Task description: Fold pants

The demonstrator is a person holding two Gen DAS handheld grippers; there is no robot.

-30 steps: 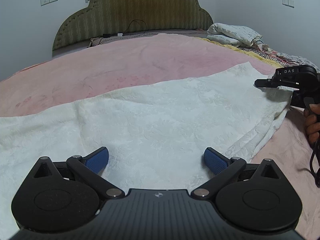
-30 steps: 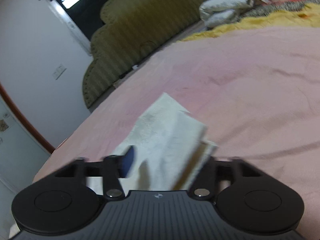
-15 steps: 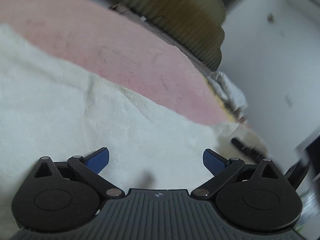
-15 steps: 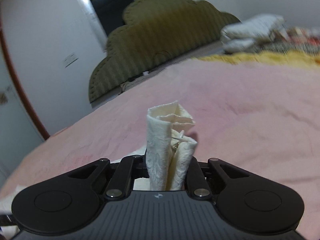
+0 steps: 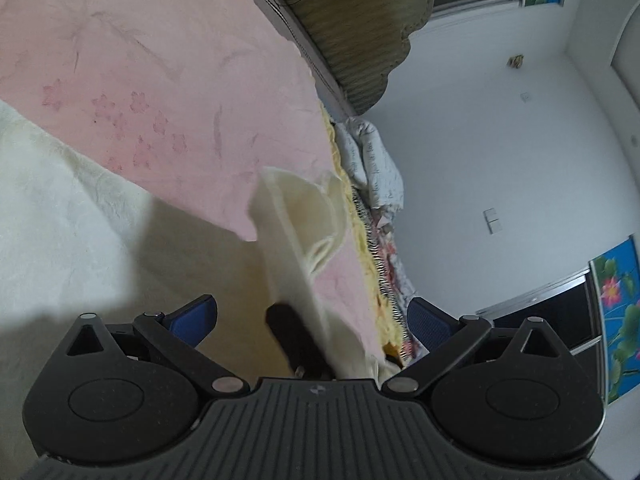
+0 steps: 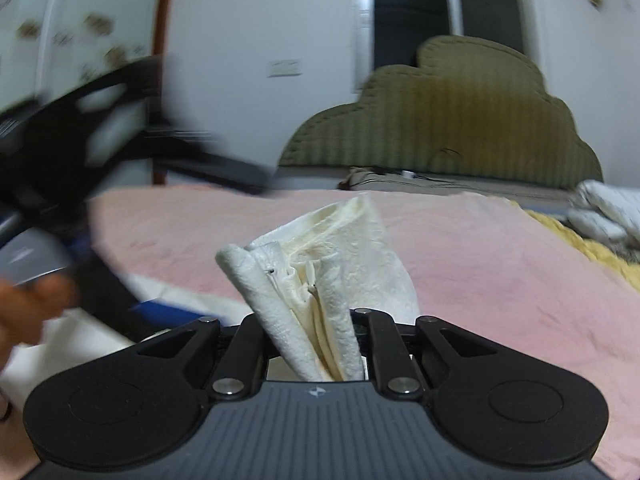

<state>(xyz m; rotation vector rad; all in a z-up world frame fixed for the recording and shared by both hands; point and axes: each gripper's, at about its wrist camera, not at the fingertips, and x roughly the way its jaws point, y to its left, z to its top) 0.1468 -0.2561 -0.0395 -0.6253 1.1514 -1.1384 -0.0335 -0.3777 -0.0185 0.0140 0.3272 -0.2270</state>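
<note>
The cream white pants (image 5: 68, 216) lie spread on the pink bedspread (image 5: 160, 80). My right gripper (image 6: 316, 344) is shut on a bunched end of the pants (image 6: 320, 264), lifted above the bed. That lifted end also shows in the left wrist view (image 5: 296, 240), standing up between my left fingers, with a dark finger of the right gripper (image 5: 296, 340) under it. My left gripper (image 5: 312, 318) is open, its blue pads (image 5: 192, 316) wide apart and holding nothing. It shows as a dark blur at the left of the right wrist view (image 6: 80, 140).
An olive padded headboard (image 6: 452, 120) stands at the bed's head. Folded bedding (image 5: 372, 164) and a yellow blanket (image 6: 592, 252) lie along the bed's side. White walls, a window and a doorway surround the bed.
My right gripper closed on the pants' end and lifted it. My left gripper swung round and tilted, still open, and now sits beside the lifted end.
</note>
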